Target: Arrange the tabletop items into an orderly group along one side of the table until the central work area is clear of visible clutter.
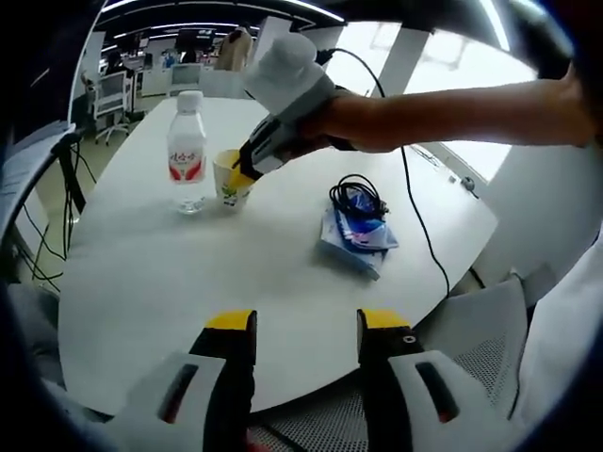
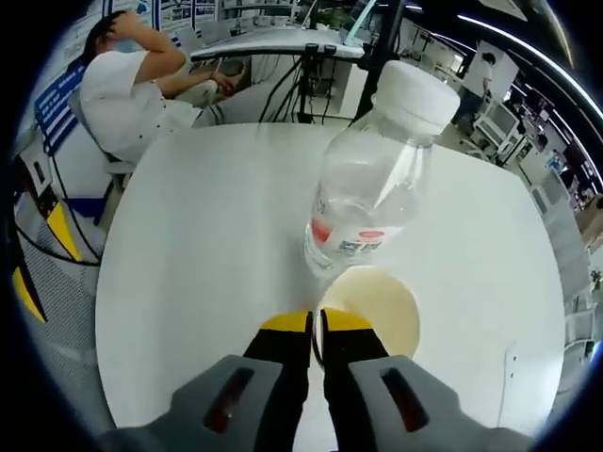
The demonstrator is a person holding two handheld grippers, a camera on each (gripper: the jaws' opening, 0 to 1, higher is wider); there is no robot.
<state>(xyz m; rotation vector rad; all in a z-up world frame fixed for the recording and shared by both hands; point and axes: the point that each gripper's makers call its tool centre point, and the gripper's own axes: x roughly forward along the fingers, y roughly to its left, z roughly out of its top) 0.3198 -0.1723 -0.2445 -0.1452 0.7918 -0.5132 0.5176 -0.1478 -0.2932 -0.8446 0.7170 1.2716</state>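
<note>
A clear water bottle (image 1: 187, 151) with a white cap and red label stands on the white round table (image 1: 141, 282). Right beside it is a yellow paper cup (image 1: 231, 184). My right gripper (image 1: 241, 169) reaches in from the right and is shut on the cup's rim. In the right gripper view the jaws (image 2: 316, 325) pinch the near rim of the cup (image 2: 382, 306), with the bottle (image 2: 372, 179) just behind. A coiled black cable (image 1: 358, 198) lies on a blue packet (image 1: 356, 240). My left gripper (image 1: 306, 325) stands open over the table's near edge, holding nothing.
A black cord (image 1: 419, 217) trails off the table's right side. A grey mesh chair (image 1: 480, 339) sits at the near right. A person in white (image 2: 132, 89) sits beyond the table's far edge, by desks (image 2: 283, 42) with cables.
</note>
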